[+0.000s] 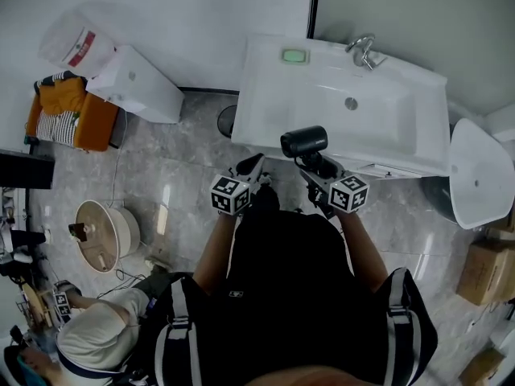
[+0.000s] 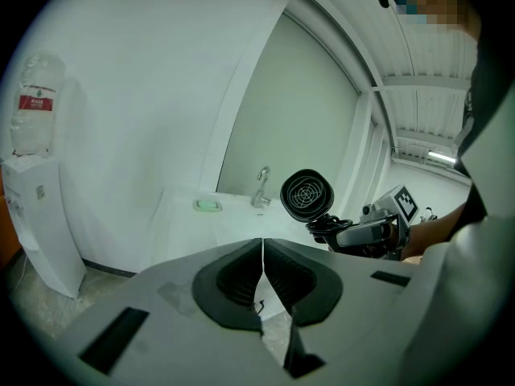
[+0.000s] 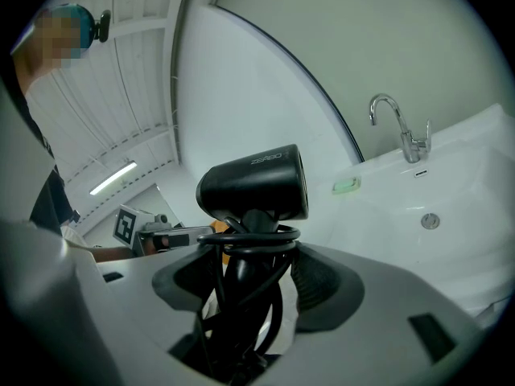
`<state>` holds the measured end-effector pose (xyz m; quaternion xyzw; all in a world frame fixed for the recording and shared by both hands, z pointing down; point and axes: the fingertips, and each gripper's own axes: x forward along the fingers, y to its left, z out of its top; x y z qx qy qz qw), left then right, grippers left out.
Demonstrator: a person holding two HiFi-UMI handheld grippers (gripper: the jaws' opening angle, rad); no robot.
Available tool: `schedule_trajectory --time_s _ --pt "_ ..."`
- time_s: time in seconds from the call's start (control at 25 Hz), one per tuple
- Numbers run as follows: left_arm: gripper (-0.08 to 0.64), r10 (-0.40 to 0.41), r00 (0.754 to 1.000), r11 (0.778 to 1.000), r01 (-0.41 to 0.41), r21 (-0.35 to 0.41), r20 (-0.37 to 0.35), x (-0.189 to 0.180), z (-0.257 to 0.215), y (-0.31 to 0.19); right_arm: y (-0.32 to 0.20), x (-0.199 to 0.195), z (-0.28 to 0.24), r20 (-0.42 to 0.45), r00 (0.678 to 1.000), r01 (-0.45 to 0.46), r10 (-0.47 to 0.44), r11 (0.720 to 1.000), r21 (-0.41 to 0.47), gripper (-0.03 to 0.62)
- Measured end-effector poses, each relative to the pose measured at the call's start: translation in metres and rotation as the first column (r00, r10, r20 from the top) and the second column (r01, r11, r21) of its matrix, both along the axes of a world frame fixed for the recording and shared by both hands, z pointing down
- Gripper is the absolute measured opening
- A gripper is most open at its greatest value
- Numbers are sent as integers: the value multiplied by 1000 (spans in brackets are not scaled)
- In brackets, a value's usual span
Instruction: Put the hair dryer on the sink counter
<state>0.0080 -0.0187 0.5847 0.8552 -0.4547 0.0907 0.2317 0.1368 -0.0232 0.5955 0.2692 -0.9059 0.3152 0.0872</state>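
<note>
A black hair dryer (image 1: 304, 142) with its cord wound round the handle is held upright over the front edge of the white sink counter (image 1: 265, 95). My right gripper (image 1: 312, 167) is shut on the dryer's handle and cord. In the right gripper view the hair dryer (image 3: 253, 185) fills the middle, above my right gripper (image 3: 245, 284). The left gripper view shows the hair dryer (image 2: 306, 194) by its round grille. My left gripper (image 1: 259, 166) is shut on nothing, just left of the dryer. In its own view my left gripper (image 2: 262, 276) has its jaws touching.
The counter has a basin with a drain (image 1: 351, 103), a chrome tap (image 1: 364, 51) and a green soap dish (image 1: 295, 55). A water dispenser (image 1: 133, 83) stands left, a white toilet (image 1: 480, 174) right. Another person (image 1: 88, 336) crouches at bottom left. Cardboard boxes (image 1: 485, 272) sit at right.
</note>
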Motion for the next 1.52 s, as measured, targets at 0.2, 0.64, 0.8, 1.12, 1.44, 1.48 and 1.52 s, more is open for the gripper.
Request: schedule_trajectory --time_s 0.2,0.64,0.8,1.12,1.44,1.48,1.52 --pt "17 21 1000 1000 -21 -6 -4 -13 0 -22 -18 -16 2 -11 1000 -9 9 1000 -14 325" --pt "17 54 998 998 -54 -27 -16 -42 9 -63 -52 -41 12 -50 998 -37 36 999 -24 325" --pt "17 76 997 997 -77 -26 -20 -48 11 -79 -63 -51 21 -80 996 -38 36 999 -27 325" --pt "17 113 993 993 -114 -36 -30 -63 18 -103 -75 -71 35 -99 994 -51 46 997 -55 325" --pt "17 162 986 986 -163 -43 -26 -80 22 -125 -95 -87 45 -98 989 -117 109 990 -79 325" --pt "17 170 985 984 -171 -44 -25 -83 23 -127 -97 -89 47 -100 988 -126 118 989 -78 325" --pt "17 178 984 983 -179 -44 -25 -85 24 -129 -99 -90 48 -103 987 -134 126 988 -77 325"
